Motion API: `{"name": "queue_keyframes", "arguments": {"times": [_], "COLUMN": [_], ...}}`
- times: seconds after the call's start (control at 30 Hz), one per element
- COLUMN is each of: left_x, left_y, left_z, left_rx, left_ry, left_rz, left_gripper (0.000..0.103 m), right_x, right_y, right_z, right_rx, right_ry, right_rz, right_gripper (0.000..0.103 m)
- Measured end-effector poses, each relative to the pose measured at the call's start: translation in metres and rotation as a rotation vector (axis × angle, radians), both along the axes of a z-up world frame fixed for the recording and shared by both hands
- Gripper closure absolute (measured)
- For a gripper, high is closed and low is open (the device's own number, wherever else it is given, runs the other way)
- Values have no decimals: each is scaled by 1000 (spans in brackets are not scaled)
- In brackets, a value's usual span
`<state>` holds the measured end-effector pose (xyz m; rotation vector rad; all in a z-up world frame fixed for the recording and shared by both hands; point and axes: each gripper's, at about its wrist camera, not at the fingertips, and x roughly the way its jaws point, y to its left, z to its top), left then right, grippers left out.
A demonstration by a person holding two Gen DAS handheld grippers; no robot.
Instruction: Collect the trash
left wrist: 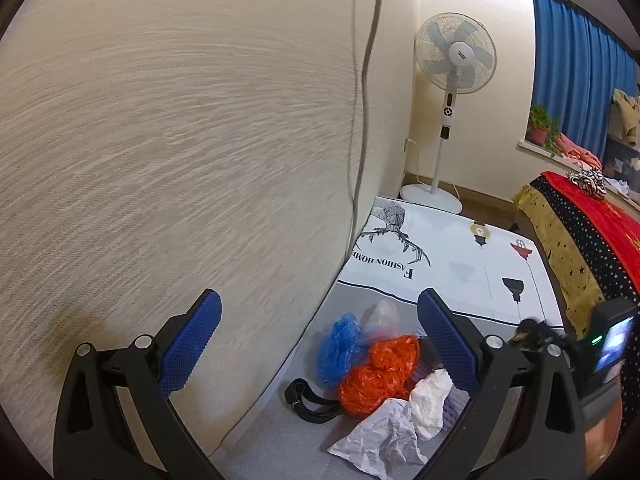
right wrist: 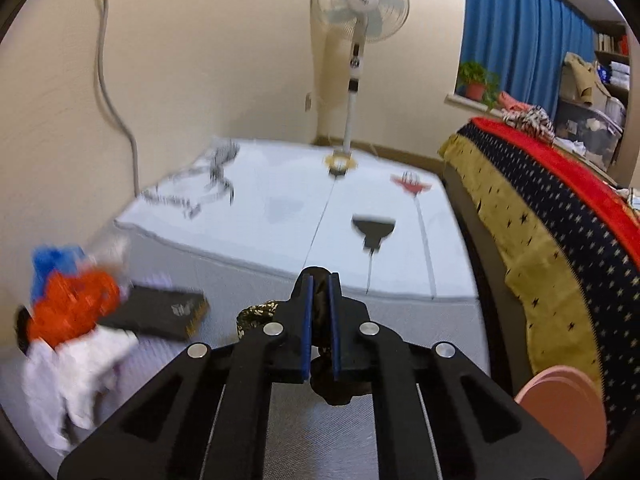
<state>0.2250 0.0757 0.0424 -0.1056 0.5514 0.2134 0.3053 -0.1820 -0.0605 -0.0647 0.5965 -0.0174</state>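
A heap of trash lies on the grey surface by the wall: an orange plastic bag (left wrist: 380, 372), a blue plastic bag (left wrist: 338, 348), crumpled white paper (left wrist: 384, 436) and a black strap (left wrist: 308, 398). My left gripper (left wrist: 320, 334) is open and empty, raised above the heap and close to the wall. My right gripper (right wrist: 319, 284) is shut on a black and gold crumpled wrapper (right wrist: 320, 312). In the right wrist view the heap is at the left, with the orange bag (right wrist: 74, 308), white paper (right wrist: 76, 376) and a black box (right wrist: 160, 312).
A beige wall (left wrist: 180, 160) fills the left, with a grey cable (left wrist: 368, 80) hanging down it. A white printed mat (right wrist: 300, 216) lies ahead. A standing fan (right wrist: 356, 40) is at the far wall. A bed with a red and starred blanket (right wrist: 560, 208) runs along the right.
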Motion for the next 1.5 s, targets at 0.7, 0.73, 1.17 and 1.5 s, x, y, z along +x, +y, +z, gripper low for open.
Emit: {"name": "queue_keyframes", "arguments": {"times": [0.7, 0.73, 1.17, 1.5], "left_x": [34, 38, 71, 70], "left_y": [-14, -12, -2, 12], "left_z": [-74, -81, -133, -127], "left_rx": [-35, -24, 13, -37], "left_ry": [-108, -103, -2, -2], "left_rz": [-212, -201, -194, -197], "left_gripper": [18, 20, 48, 101], "right_x": [-104, -103, -87, -80], "right_y": [-55, -55, -38, -35], "right_z": [100, 97, 79, 72], "right_rx": [43, 33, 32, 17], "right_ry": [-38, -33, 5, 25], "right_rz": [-20, -11, 65, 54], "right_gripper": [95, 95, 95, 95]}}
